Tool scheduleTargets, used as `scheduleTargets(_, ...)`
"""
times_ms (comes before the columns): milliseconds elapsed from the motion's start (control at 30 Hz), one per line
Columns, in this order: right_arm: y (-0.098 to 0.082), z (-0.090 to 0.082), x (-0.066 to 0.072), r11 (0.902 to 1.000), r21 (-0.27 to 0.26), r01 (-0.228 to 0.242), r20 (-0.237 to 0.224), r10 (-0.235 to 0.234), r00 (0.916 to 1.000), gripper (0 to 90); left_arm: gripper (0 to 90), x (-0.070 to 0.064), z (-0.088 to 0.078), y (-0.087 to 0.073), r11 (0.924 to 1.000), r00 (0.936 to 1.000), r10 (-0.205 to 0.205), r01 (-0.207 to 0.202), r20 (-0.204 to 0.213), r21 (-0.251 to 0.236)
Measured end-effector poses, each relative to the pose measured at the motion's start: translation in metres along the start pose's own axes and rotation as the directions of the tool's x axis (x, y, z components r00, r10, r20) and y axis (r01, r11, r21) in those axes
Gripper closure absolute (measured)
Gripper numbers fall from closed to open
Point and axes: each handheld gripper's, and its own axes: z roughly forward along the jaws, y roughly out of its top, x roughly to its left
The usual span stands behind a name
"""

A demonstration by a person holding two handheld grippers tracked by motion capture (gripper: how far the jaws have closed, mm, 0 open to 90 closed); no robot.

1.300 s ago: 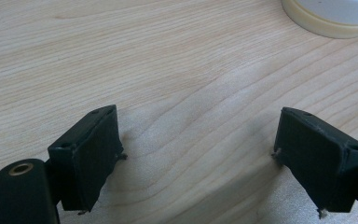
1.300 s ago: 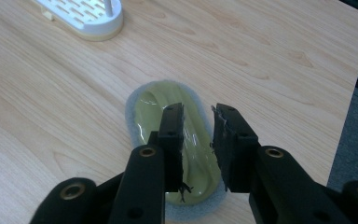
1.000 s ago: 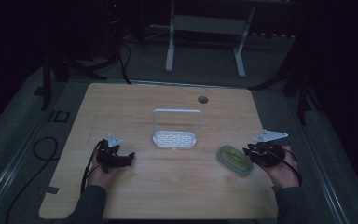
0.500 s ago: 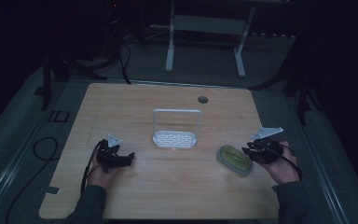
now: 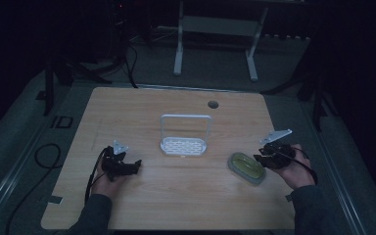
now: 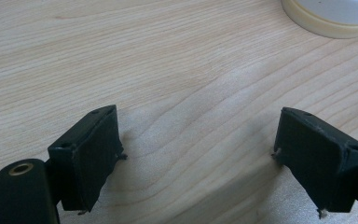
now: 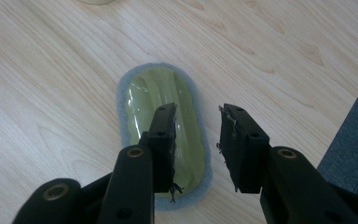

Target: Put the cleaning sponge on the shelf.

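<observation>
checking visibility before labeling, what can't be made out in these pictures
- Right gripper view: the green sponge's near end, behind the right tool's jaw.
- Left gripper view: the cream rim, cut by the top edge.
- High view: the white rack's detail, too dim and small.

You worked in what looked like a dim lab or recording room: a bare wooden table (image 5: 176, 191) with a cable hole (image 5: 213, 104) stood mid-frame on grey carpet (image 5: 19, 147), a white stand (image 5: 215, 29) at upper centre, dark tripod legs (image 5: 54, 78) and loose cables (image 5: 44, 156) at left.
</observation>
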Motion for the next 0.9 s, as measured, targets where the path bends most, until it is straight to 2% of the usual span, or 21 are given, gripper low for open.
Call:
scheduleTargets(200,0.005,0.001,-0.004,0.9999,0.011,0.004,-0.035,-0.004,0.9994,63.7,14.4,0.0,0.0,0.0,1.0,1.0,0.0,0.0,0.0,0.0)
scheduleTargets(600,0.017,0.006,-0.003,0.9975,0.059,0.04,-0.074,-0.036,0.9966,59.8,14.4,0.0,0.0,0.0,1.0,1.0,0.0,0.0,0.0,0.0)
scheduleTargets(900,0.023,0.006,-0.007,0.9936,0.095,0.061,-0.085,-0.053,0.995,58.9,14.4,0.0,0.0,0.0,1.0,1.0,-0.002,0.002,0.0,-0.001)
